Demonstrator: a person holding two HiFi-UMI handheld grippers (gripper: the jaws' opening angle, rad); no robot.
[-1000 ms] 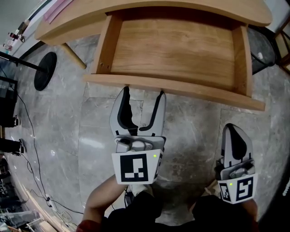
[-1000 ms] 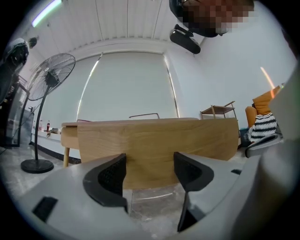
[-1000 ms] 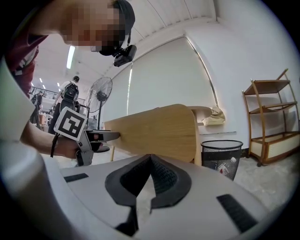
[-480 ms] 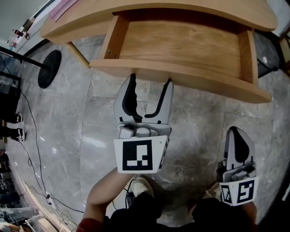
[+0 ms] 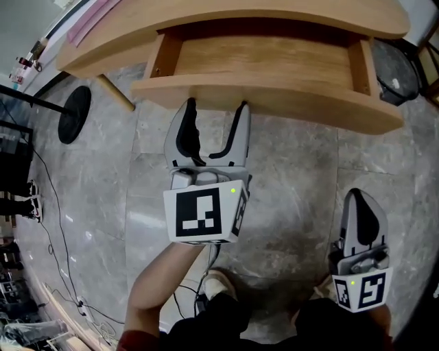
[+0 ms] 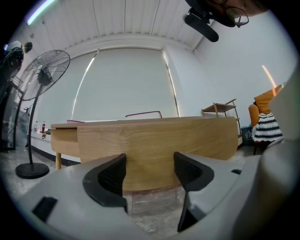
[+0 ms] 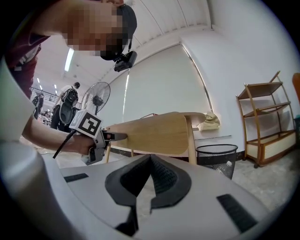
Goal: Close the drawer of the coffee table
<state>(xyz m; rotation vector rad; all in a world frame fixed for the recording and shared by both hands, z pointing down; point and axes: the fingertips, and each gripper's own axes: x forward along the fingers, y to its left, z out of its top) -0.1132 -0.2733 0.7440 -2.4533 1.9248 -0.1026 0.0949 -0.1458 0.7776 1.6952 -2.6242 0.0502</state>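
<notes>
The light wooden coffee table (image 5: 226,17) runs across the top of the head view, its drawer (image 5: 267,92) pulled partway out toward me, with a strip of bare drawer floor showing. My left gripper (image 5: 214,104) is open, its two fingertips right at the drawer's front panel (image 6: 154,145), left of its middle. In the left gripper view that panel fills the space just beyond the jaws. My right gripper (image 5: 362,199) is shut, empty, held low at the lower right, well back from the drawer; its own view shows the table (image 7: 154,133) side-on.
A fan's round black base (image 5: 73,113) and cables lie on the grey marble floor (image 5: 295,185) at left. A mesh wastebasket (image 5: 394,72) stands by the table's right end. A pink item (image 5: 89,19) lies on the tabletop's left. A wooden shelf rack (image 7: 267,122) stands at the right.
The drawer has slid inward, showing much less of its floor than a second ago. My left gripper moved forward with it against the front panel. The right gripper dropped back a little.
</notes>
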